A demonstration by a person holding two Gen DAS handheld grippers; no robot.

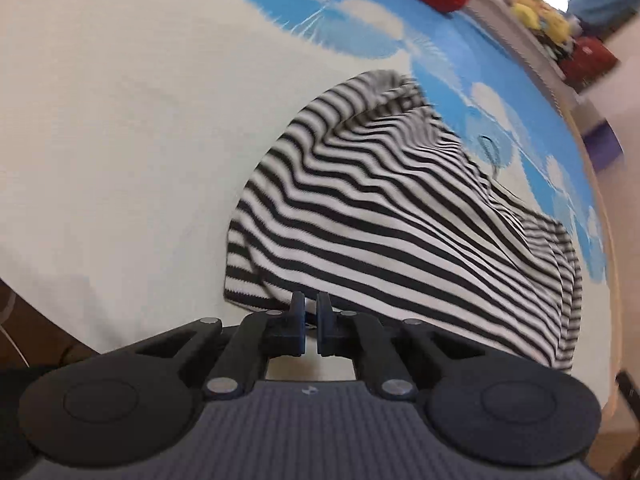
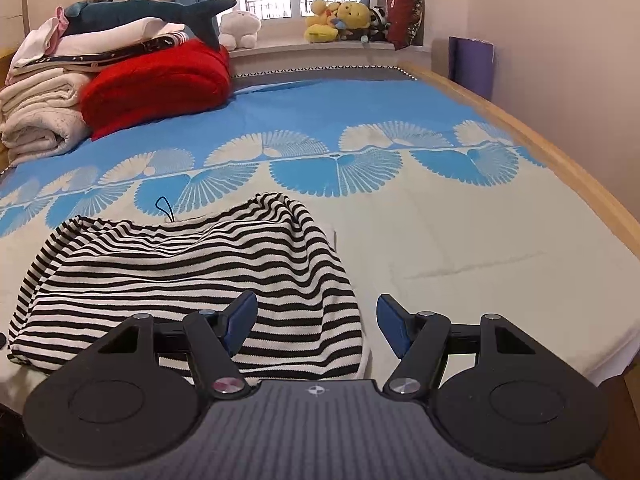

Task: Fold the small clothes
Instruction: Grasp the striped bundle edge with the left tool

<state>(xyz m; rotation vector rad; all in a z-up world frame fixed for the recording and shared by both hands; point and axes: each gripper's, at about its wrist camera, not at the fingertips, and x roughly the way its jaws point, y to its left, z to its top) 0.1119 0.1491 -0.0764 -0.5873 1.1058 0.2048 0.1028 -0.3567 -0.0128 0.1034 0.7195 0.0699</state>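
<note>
Left gripper (image 1: 311,304): fingers pressed almost together at the near hem of a black-and-white striped knit garment (image 1: 380,216), apparently pinching a bit of its edge, though the cloth between the pads is hard to make out. Probably a hold on one corner, ready for lifting it over into a fold.

Striped garment lying rumpled, not yet flat, on the cream part of a blue-and-cream bedspread with a fan pattern (image 2: 460,240), close to the near side of the bed. A thin dark cord loop (image 2: 165,205) poking out at its far edge.

Right gripper (image 2: 316,320): fingers spread wide, holding nothing, hovering low over the garment's right-hand corner, one blue pad above the stripes and the other over bare bedspread. Likely lined up to take the matching corner.

Far back left, a red cushion (image 2: 160,80) beside stacked folded bedding, well apart from the work.
</note>
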